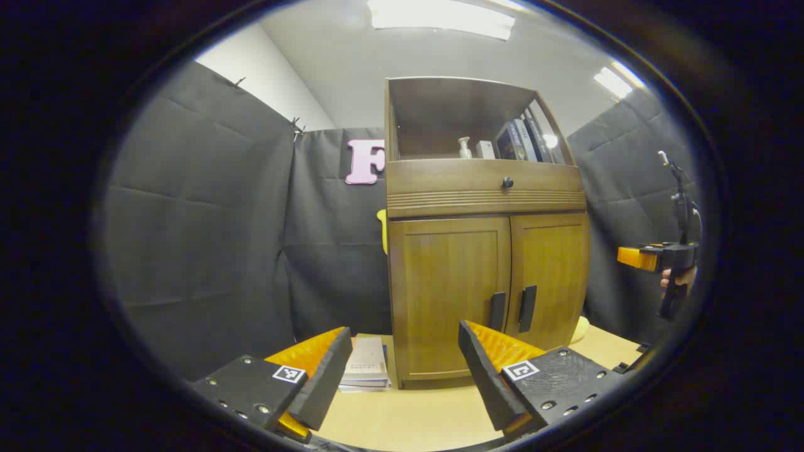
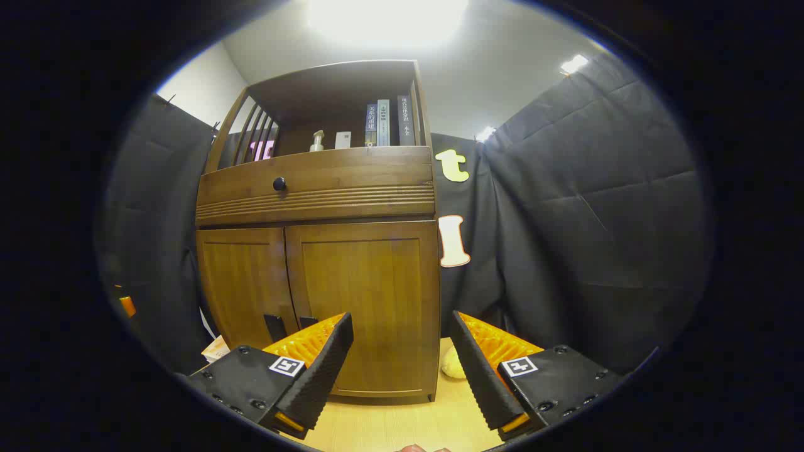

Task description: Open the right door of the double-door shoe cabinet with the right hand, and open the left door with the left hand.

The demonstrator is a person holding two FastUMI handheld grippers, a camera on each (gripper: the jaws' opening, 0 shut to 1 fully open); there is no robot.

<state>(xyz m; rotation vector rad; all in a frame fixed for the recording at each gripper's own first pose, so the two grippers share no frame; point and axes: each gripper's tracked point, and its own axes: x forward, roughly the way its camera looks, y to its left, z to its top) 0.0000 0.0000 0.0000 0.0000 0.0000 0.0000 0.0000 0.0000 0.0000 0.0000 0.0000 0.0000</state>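
we hold both grippers back from the shoe cabinet point(image 1: 487, 263), whose two doors are closed. the left gripper point(image 1: 402, 370) has its jaws spread wide with nothing between them; ahead of them stands the left door point(image 1: 449, 295), its dark handle point(image 1: 497, 311) just above the tip of the finger on the view's right. the right gripper point(image 2: 402, 367) is likewise spread and empty, with the right door point(image 2: 364, 301) straight ahead between its jaws and that door's handle point(image 2: 307, 322) peeking over the finger on the view's left.

the doors look like stiff, framed wooden panels with a smooth brown finish, likely slippery on the flat face, so we'd take hold at the handles: slim, upright black bars set close together at the centre seam (tight room for two grippers side by side). we expect a light, hinged swing outward. the ribbed finger pads point(image 2: 326, 370) should bite well on those narrow bars.
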